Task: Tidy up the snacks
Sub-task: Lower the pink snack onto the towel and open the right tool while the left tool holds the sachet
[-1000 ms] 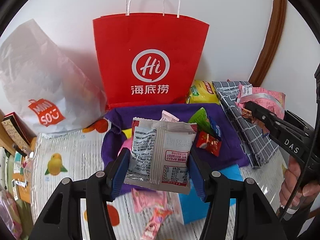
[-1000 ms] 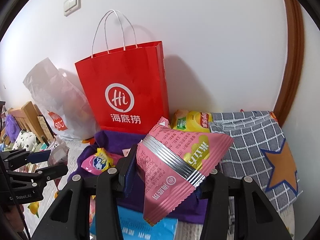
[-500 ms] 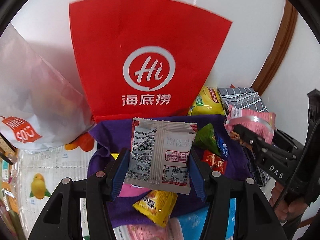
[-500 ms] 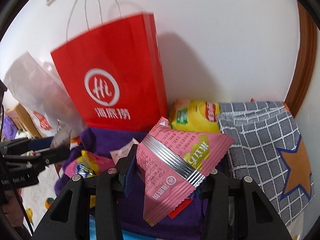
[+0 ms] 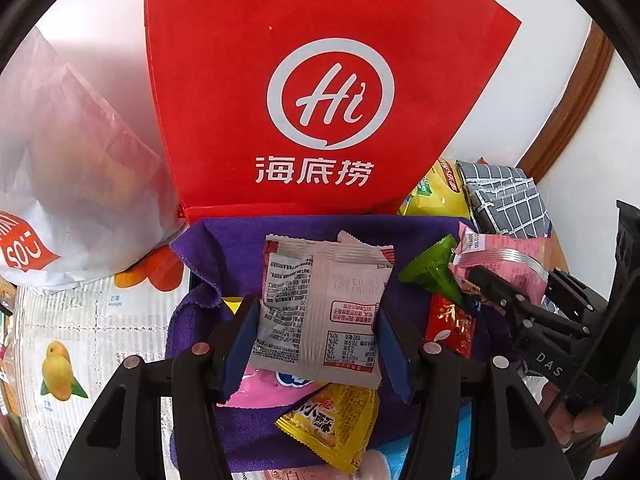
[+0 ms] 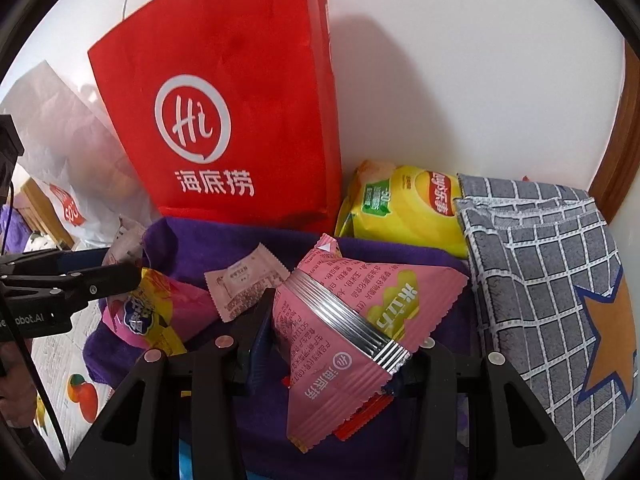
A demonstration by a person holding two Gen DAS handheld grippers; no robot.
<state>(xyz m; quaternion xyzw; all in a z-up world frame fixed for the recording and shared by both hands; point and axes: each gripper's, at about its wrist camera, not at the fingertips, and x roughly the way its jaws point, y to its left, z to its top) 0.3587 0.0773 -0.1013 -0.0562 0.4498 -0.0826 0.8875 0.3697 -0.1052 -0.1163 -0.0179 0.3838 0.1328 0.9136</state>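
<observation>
My left gripper (image 5: 316, 340) clamps one silver foil sachet (image 5: 320, 308); my right gripper (image 6: 340, 344) clamps one pink snack packet (image 6: 352, 328), both above the purple cloth (image 6: 224, 240). Only the right view shows the yellow crisp bag (image 6: 404, 208) whole, beside one red paper bag (image 5: 320, 92).

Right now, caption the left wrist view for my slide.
Left gripper clamps a silver sachet over a purple cloth, facing the red paper bag.
</observation>
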